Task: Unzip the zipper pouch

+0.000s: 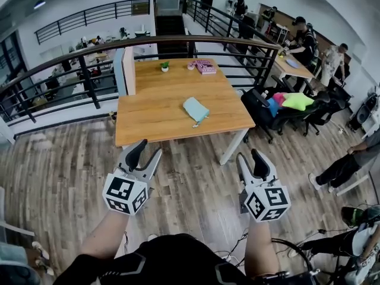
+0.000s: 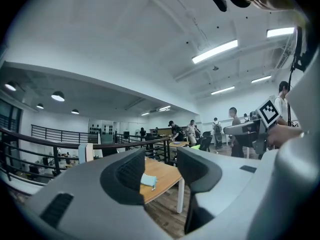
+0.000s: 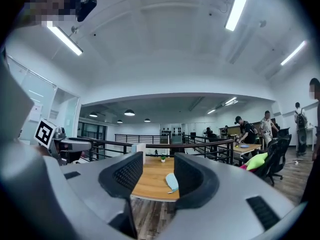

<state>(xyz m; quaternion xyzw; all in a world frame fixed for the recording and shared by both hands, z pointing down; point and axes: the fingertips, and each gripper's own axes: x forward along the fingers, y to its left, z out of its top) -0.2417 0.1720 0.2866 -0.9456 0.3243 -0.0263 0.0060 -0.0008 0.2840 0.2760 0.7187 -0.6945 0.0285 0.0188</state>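
Pouch (image 1: 195,109) near table (image 1: 148,126) front edge, left tongs (image 1: 150,149) and right tongs (image 1: 248,157) agape, empty, over open floor (image 1: 196,186)

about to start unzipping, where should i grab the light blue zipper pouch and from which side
The zipper pouch lies flat near the wooden table's front edge, with what looks like its pull sticking out of the near end. Probably pinch that pull from the near side, pinning the pouch's far end from above. The zip line itself is too small to see.
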